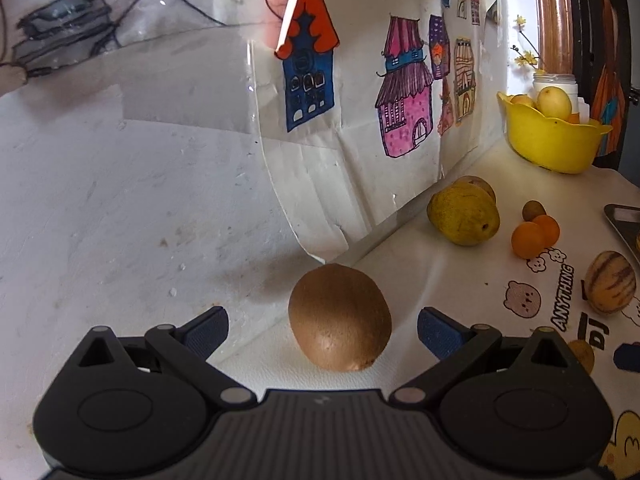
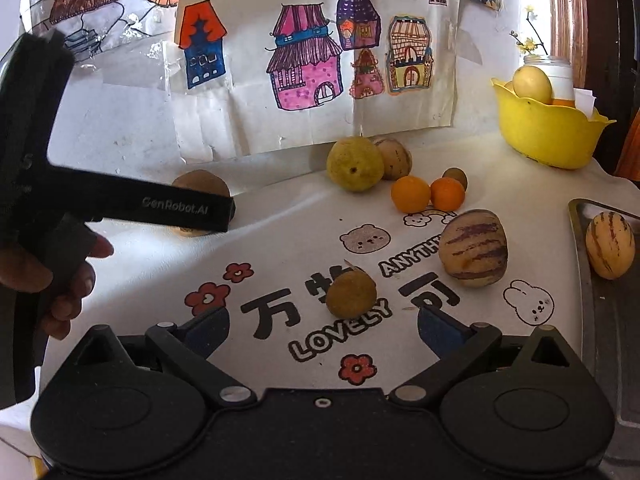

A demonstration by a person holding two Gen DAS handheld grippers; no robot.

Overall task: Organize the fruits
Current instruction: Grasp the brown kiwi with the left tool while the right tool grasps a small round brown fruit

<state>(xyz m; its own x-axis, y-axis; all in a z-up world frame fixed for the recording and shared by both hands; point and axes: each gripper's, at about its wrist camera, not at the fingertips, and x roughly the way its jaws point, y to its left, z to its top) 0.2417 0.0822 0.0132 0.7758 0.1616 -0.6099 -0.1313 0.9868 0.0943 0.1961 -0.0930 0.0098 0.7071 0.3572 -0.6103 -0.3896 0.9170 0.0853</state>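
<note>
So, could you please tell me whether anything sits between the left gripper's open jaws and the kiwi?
Nothing visible does. The kiwi lies on the tablecloth directly ahead of the left gripper, roughly centred between its open jaws. The nearest other fruit, a yellow-green pear, lies farther back and to the right.

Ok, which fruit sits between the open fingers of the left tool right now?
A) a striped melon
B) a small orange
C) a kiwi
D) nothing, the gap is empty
C: in the left wrist view the brown kiwi rests on the table between the spread fingers of the left tool, not yet gripped.
</note>
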